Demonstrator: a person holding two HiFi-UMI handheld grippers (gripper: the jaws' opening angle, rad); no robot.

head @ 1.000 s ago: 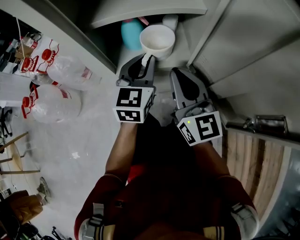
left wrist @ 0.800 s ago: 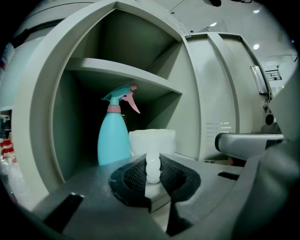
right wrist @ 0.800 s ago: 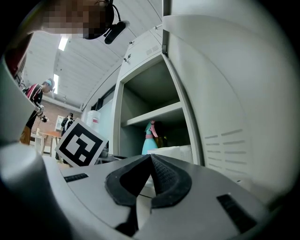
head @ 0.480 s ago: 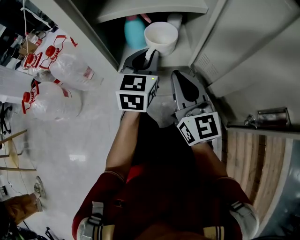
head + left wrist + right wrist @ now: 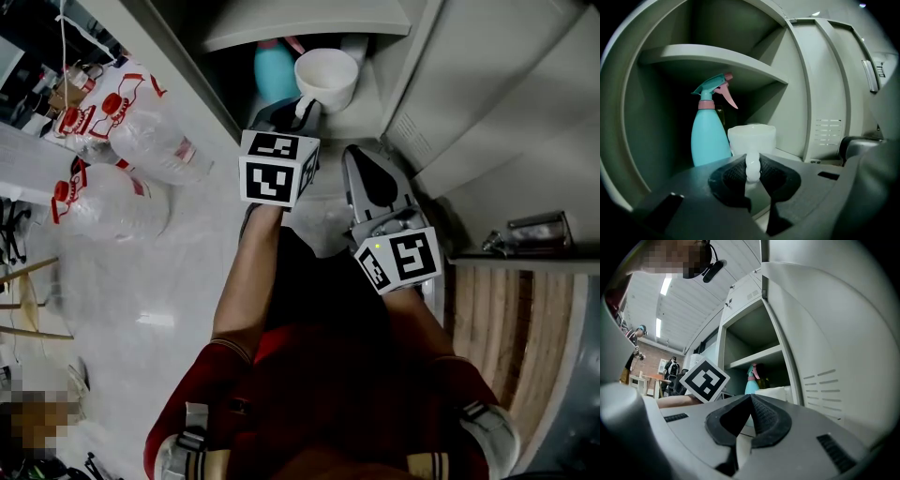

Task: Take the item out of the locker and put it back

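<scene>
A white mug (image 5: 325, 77) hangs at the mouth of the open grey locker (image 5: 309, 19), under its shelf (image 5: 717, 58). My left gripper (image 5: 302, 111) is shut on the mug's handle (image 5: 752, 165), which stands upright between the pads. Behind the mug (image 5: 751, 138), a teal spray bottle (image 5: 710, 133) with a pink trigger stands deep in the compartment. My right gripper (image 5: 361, 155) hovers just right of the left one, outside the locker; its jaws (image 5: 751, 398) meet with nothing between them. The mug (image 5: 776, 392) and the bottle (image 5: 751, 380) also show past them.
The locker door (image 5: 487, 84) with vent slots stands open at the right. Packs of large plastic water bottles (image 5: 112, 178) lie on the floor at the left. A wooden panel (image 5: 497, 319) is at the lower right. People stand far off in the room (image 5: 670, 369).
My left gripper has carried the mug forward, deeper towards the locker compartment. The right gripper has stayed about where it was.
</scene>
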